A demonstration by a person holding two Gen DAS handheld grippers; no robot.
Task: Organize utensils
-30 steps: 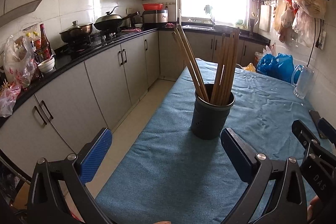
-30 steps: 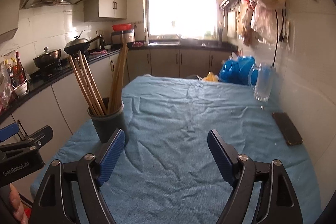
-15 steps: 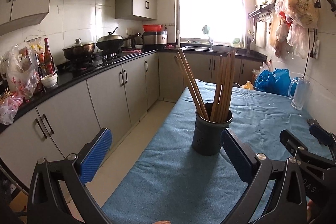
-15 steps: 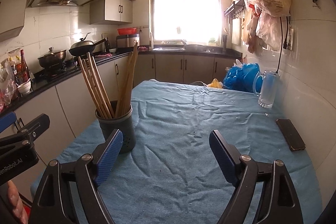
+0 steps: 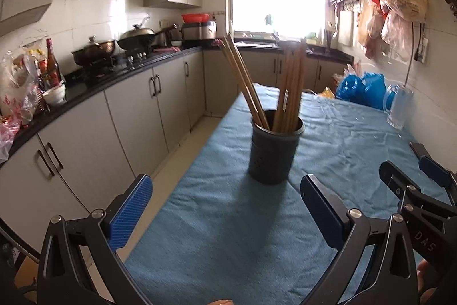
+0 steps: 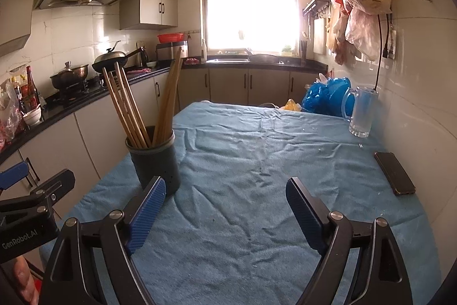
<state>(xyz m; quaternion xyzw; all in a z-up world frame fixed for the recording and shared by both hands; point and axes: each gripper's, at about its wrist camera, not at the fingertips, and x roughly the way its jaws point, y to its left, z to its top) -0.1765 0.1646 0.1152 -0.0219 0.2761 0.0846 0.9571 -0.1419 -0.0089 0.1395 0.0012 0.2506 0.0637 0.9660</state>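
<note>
A: Where are the utensils?

B: The chopsticks [image 5: 288,93] stand in a dark round holder [image 5: 273,150] on the blue cloth [image 6: 257,190] that covers the table, toward its left edge. They lean in two bunches, one tilting left, one closer to upright.

A: And the grippers?

B: The left gripper [image 5: 225,205] hangs near the holder with its jaws spread wide and nothing between the blue pads; the holder sits just beyond them, apart from both. The right gripper [image 6: 225,202] is also spread wide and empty, over bare cloth, with the holder just behind its left finger [image 6: 145,210]. Whether that finger touches the holder I can't quite tell from this angle.

A: Anything else on the table?

B: A glass mug [image 6: 361,112] stands far right by the wall, a blue plastic bag [image 6: 325,95] behind it, and a dark phone [image 6: 394,173] lies flat near the right edge. The kitchen counter [image 5: 94,85] with a wok [image 5: 137,37] and a pot [image 5: 92,47] runs along the left.
</note>
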